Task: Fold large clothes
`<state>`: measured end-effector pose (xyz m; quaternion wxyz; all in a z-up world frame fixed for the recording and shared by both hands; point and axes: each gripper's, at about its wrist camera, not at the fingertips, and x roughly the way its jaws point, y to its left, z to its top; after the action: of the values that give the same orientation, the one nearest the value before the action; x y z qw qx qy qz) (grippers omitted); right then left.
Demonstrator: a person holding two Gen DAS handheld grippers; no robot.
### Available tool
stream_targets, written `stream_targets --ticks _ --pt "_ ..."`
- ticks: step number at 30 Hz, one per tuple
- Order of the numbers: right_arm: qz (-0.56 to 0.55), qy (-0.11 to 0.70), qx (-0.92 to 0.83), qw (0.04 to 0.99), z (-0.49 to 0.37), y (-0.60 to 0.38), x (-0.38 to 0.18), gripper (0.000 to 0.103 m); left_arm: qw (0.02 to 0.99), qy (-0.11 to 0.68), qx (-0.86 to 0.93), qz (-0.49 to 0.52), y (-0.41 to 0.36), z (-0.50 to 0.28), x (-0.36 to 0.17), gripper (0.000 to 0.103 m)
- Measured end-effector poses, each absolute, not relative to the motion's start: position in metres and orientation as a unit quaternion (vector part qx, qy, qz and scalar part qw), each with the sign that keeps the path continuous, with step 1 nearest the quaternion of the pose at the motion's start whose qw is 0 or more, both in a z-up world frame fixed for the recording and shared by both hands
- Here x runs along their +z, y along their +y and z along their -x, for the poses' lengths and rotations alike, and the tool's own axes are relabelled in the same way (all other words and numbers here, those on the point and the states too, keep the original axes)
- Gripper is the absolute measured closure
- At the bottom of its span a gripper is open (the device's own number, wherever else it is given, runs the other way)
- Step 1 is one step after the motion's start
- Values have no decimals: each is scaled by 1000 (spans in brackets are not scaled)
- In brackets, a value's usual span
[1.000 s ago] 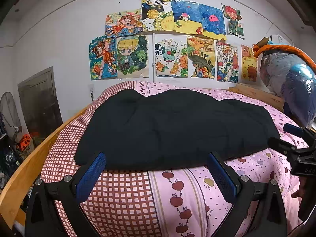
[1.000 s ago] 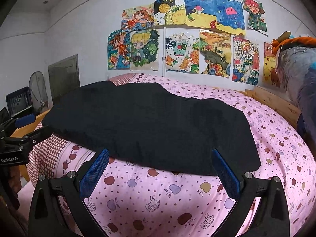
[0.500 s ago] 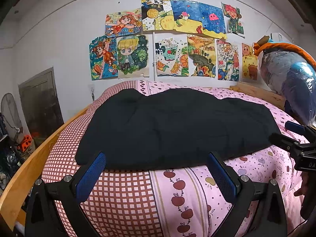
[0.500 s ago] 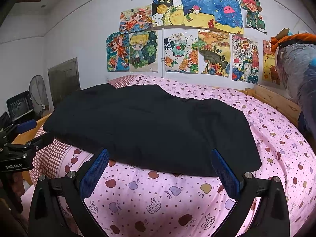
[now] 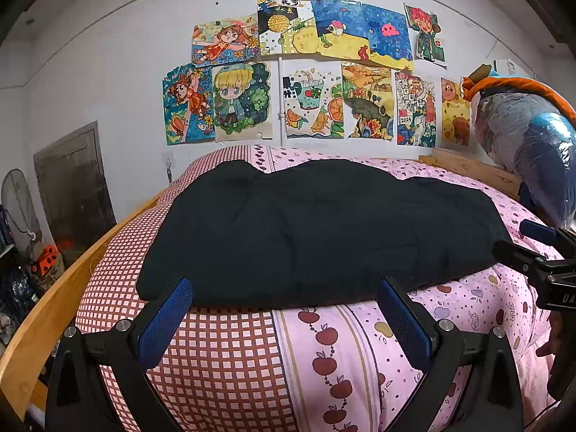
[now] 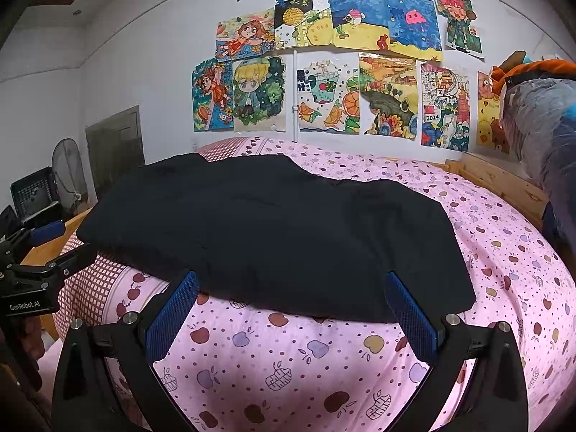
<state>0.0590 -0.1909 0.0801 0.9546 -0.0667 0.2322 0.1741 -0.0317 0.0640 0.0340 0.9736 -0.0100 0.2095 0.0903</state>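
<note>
Both pairs of fingers stand wide and empty: my left gripper and right gripper hover just short of the black garment's near hem. It lies spread flat on the pink quilted bed. I judge it soft, light and floppy; I'd pinch the two near corners.

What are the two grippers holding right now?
Nothing. The left gripper and right gripper are both open, just short of the near edge of the black garment on the bed.
</note>
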Motion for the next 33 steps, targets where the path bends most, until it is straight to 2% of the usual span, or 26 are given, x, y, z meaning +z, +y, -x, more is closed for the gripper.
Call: stream_targets --ticks 33 --pt "65 238 174 953 -61 -190 76 2 973 216 82 18 64 34 22 0"
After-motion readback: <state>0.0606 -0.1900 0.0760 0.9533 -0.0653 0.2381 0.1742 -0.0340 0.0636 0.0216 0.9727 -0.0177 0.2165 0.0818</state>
